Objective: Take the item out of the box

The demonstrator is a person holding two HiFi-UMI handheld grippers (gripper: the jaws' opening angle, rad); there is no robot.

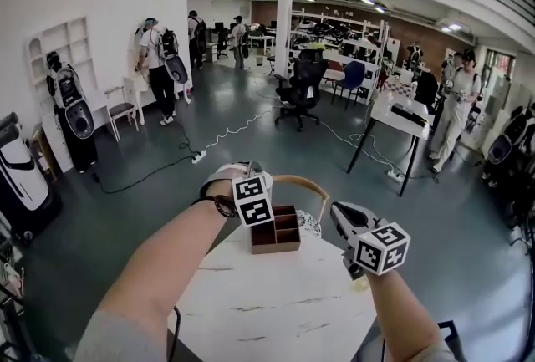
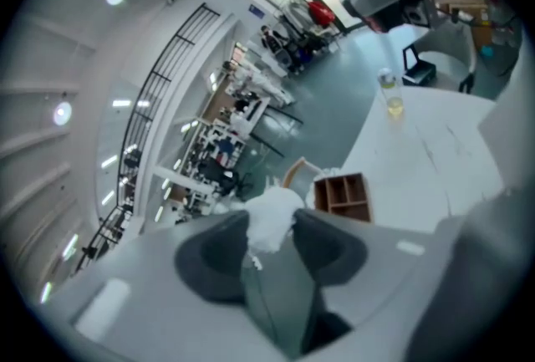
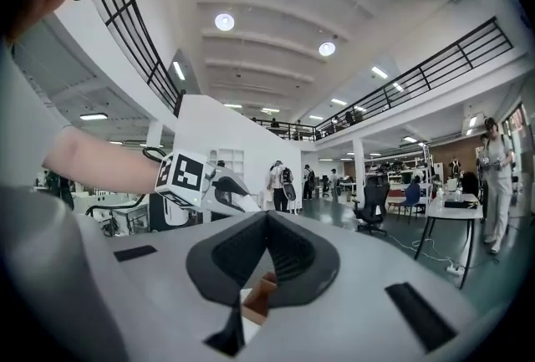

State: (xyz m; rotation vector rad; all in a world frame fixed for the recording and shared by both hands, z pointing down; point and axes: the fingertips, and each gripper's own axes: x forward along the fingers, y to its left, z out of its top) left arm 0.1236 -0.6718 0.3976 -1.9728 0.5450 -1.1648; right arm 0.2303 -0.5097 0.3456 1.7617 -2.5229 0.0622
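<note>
A brown wooden box (image 1: 276,237) with several open compartments stands at the far side of the round white table (image 1: 267,310). In the left gripper view the box (image 2: 343,195) lies below and beyond the jaws. My left gripper (image 2: 272,222) is shut on a small white crumpled item (image 2: 272,214), held up in the air above the table. In the head view the left gripper (image 1: 251,201) hangs just left of the box, its marker cube hiding the item. My right gripper (image 1: 343,214) hovers right of the box. Its jaws (image 3: 267,218) meet at the tips with nothing between them, and the box (image 3: 261,295) shows below.
A chair with a curved wooden back (image 1: 301,181) stands behind the table. A small clear bottle (image 2: 389,97) stands on the table (image 2: 435,143). Beyond are office chairs (image 1: 299,93), desks (image 1: 401,118), floor cables and several people.
</note>
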